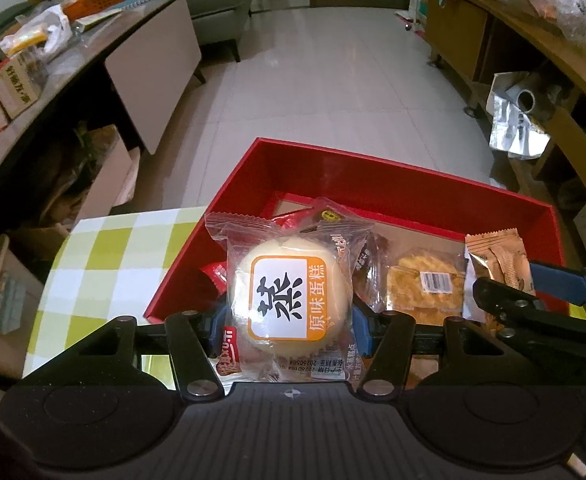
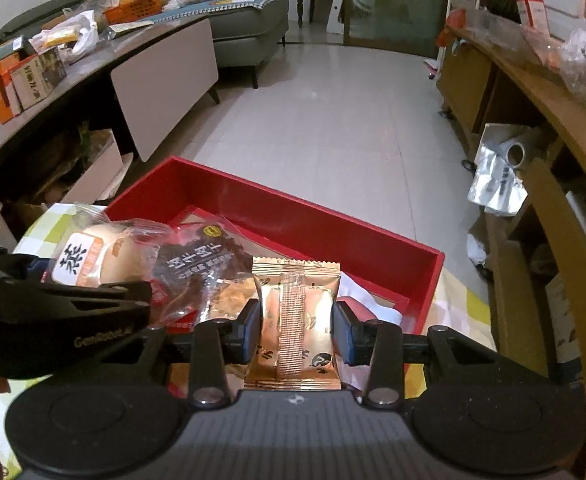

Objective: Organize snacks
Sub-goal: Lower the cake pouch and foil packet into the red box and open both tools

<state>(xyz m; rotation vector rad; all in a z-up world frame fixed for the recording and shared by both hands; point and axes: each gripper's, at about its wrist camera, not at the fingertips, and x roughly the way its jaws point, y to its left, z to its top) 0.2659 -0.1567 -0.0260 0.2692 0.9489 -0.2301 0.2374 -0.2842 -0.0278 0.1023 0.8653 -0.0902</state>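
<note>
My left gripper (image 1: 287,330) is shut on a clear-wrapped round steamed cake (image 1: 289,296) and holds it over the near left part of the red box (image 1: 333,168). My right gripper (image 2: 297,334) is shut on a gold foil snack packet (image 2: 295,320) over the near right part of the same box (image 2: 293,216). Inside the box lie a dark jerky packet (image 2: 197,268), a clear-wrapped biscuit pack (image 1: 425,288) and red-wrapped snacks (image 1: 217,274). The right gripper with its gold packet (image 1: 497,260) shows at the right of the left wrist view.
The box sits on a yellow-and-white checked tablecloth (image 1: 105,264). A cluttered counter (image 1: 33,60) with boxes and bags runs along the left. Wooden shelving (image 2: 553,128) with foil bags stands at the right. Tiled floor (image 2: 325,120) lies beyond the box.
</note>
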